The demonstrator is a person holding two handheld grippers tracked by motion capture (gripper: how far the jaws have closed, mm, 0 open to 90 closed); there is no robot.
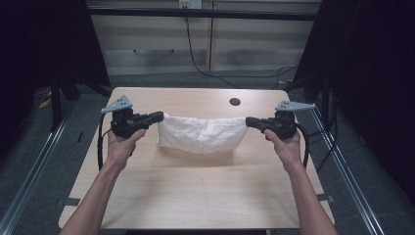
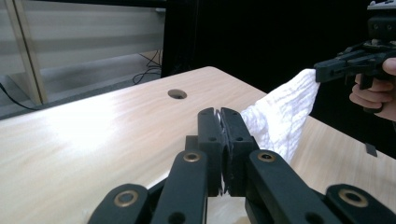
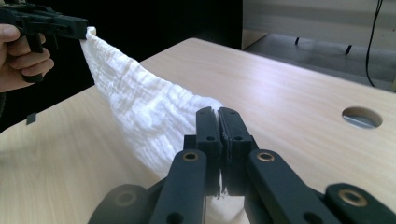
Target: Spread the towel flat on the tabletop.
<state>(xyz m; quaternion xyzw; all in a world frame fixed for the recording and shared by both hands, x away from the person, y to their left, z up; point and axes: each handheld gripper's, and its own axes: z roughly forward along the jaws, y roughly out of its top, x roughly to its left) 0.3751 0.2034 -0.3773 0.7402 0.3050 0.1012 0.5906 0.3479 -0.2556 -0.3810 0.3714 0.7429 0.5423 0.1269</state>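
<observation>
Nearest to us, our two bare forearms come up from the near edge of the tabletop (image 1: 195,196), one on each side. Between them hangs the white cloth (image 1: 201,133): a crinkled, gauzy fabric, stretched by its two upper corners and sagging in the middle, its lower edge close over the wood and casting a soft shadow there. The left gripper (image 1: 157,116) has its jaws pressed together on the cloth's left corner, and the right gripper (image 1: 250,121) pinches the right corner the same way; in each gripper view a sliver of white shows between the closed jaws.

The tabletop is pale wood with a round cable hole (image 1: 235,102) beyond the cloth. Behind it stand light panelled cabinets (image 1: 210,44) with a black cable (image 1: 195,61) trailing down; dark curtains flank both sides.

Our hands grip the handles from below, both grippers level and pointing inward at each other across the cloth.
</observation>
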